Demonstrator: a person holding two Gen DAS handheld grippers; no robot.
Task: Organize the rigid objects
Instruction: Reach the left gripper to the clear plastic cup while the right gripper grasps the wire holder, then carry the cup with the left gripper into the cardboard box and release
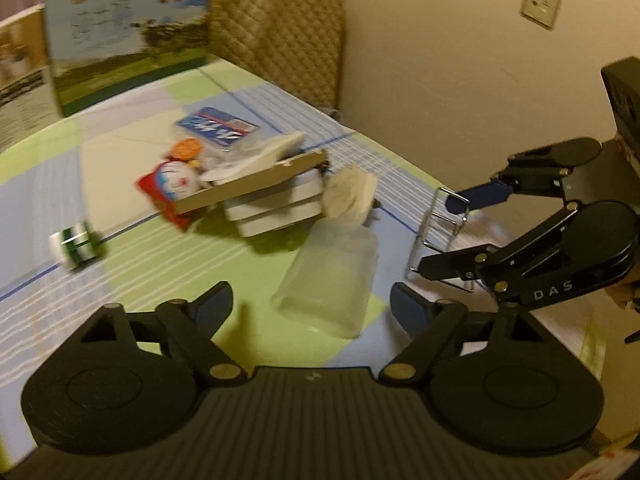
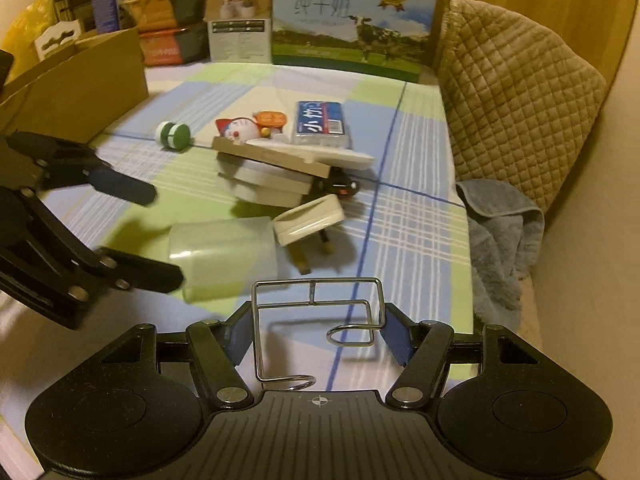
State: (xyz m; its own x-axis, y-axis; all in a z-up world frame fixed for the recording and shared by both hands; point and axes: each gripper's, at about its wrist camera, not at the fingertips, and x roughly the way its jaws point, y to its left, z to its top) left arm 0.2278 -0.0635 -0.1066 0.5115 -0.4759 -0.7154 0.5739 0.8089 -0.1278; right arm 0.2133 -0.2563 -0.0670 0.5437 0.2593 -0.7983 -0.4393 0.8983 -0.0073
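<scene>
A frosted translucent container [image 1: 332, 276] lies on its side on the checked tablecloth. My left gripper [image 1: 312, 304] stands open just short of it, a finger at each side and neither pad touching. In the right wrist view the same container [image 2: 224, 256] lies at the tips of the left gripper [image 2: 166, 236]. My right gripper [image 2: 318, 336] is shut on a chrome wire rack [image 2: 316, 304], held low over the table's near edge. The left wrist view has the right gripper [image 1: 438, 236] and the wire rack [image 1: 422, 236] to the right of the container.
Behind the container is a pile: a cardboard sheet [image 2: 272, 158] on white boxes [image 2: 268, 186], a round toy [image 2: 240, 128], a blue pack [image 2: 320, 120], a white lid [image 2: 310, 220]. A green-and-white spool [image 2: 173, 134] lies left. Cartons [image 2: 352, 20] line the back; a grey towel [image 2: 504, 232] is right.
</scene>
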